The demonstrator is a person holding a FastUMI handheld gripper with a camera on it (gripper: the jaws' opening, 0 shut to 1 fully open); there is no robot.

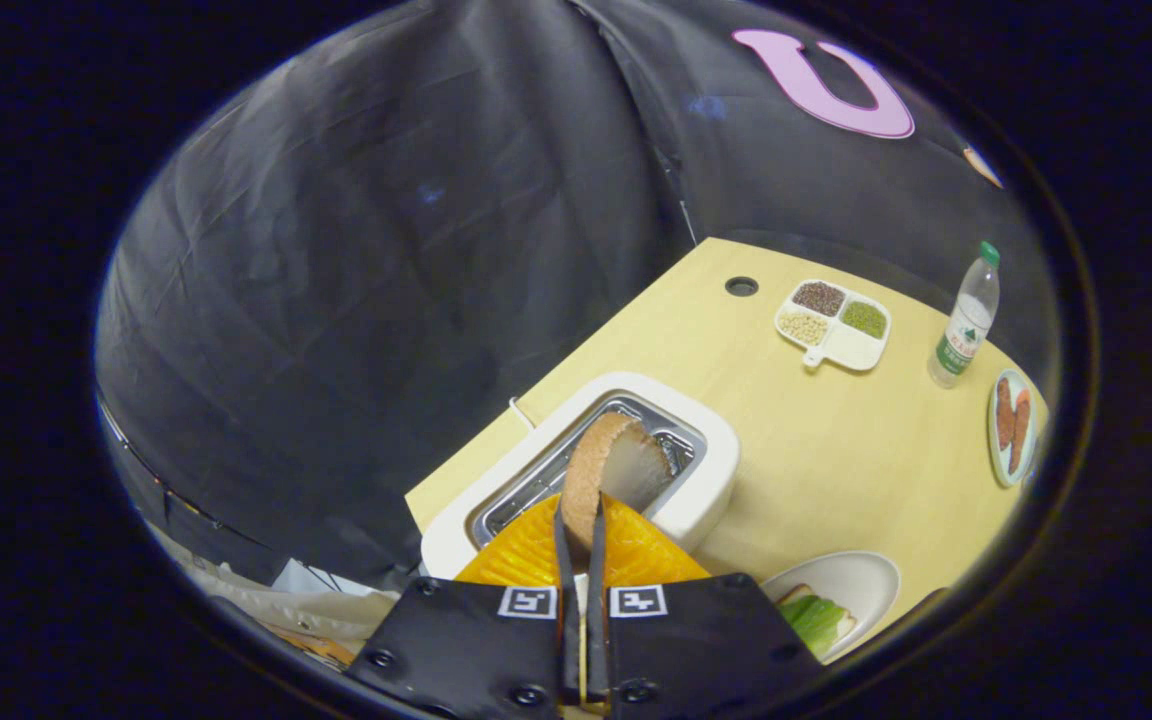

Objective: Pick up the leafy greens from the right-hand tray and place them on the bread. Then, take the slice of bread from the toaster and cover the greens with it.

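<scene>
My gripper (580, 520) is shut on a slice of bread (608, 468), pinching its brown crust edge. The slice hangs tilted just above the slots of the white toaster (706, 470), which stands at the table's near-left corner. To the right of my fingers lies a white plate (861, 580) with a slice of bread and the leafy greens (816, 618) on top of it. The plate is partly hidden behind my gripper's body.
On the light wooden table (816, 450) beyond the toaster stand a white divided tray of grains (833, 323) and a plastic water bottle (966, 320). A plate with sausages (1011, 425) lies at the far right edge. A round cable hole (741, 286) sits near the back.
</scene>
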